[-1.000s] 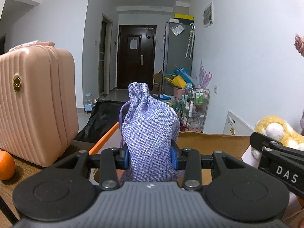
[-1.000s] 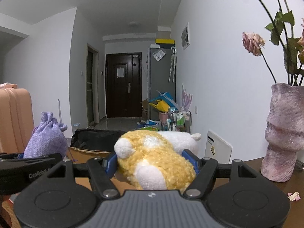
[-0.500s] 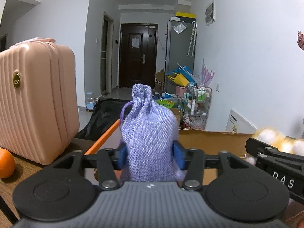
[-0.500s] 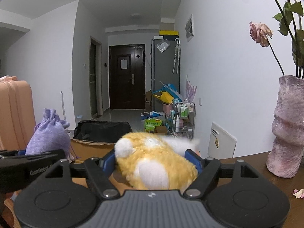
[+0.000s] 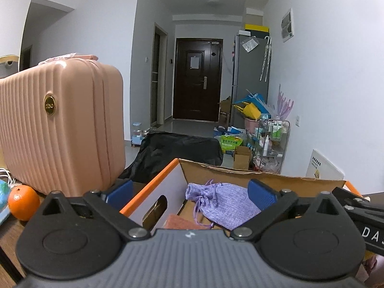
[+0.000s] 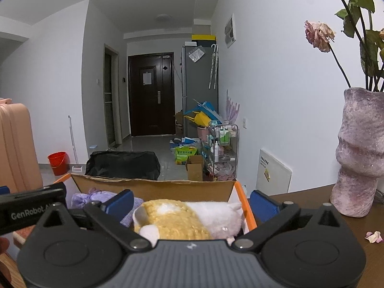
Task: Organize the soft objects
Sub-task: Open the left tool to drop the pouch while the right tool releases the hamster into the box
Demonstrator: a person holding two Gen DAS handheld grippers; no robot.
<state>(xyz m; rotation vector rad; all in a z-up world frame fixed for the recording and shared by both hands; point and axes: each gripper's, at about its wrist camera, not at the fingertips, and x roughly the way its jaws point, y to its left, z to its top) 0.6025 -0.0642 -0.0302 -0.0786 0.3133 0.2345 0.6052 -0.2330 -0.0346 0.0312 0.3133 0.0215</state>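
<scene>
A lilac drawstring pouch (image 5: 223, 204) lies on its side inside the cardboard box with orange edges (image 5: 153, 180). My left gripper (image 5: 190, 192) hovers over it, jaws opening wide, the blue pads clear of the pouch. In the right wrist view a yellow and white plush toy (image 6: 182, 218) rests in the same box (image 6: 156, 187), and the pouch (image 6: 91, 198) shows at its left. My right gripper (image 6: 190, 204) is above the plush, jaws opening wide, pads apart from it. A pinkish cloth (image 5: 180, 220) lies in the box under the pouch.
A pink ribbed suitcase (image 5: 60, 124) stands left of the box, an orange (image 5: 23, 201) beside it. A mottled purple vase (image 6: 357, 153) with dried roses stands on the wooden table (image 6: 360, 230) to the right, with a fallen petal (image 6: 373, 236). Behind lie a black bag (image 5: 177, 148) and hallway clutter.
Both grippers opened wide and let go. The pouch dropped from upright between the left pads onto its side in the box; the plush sank from the right pads into the box.
</scene>
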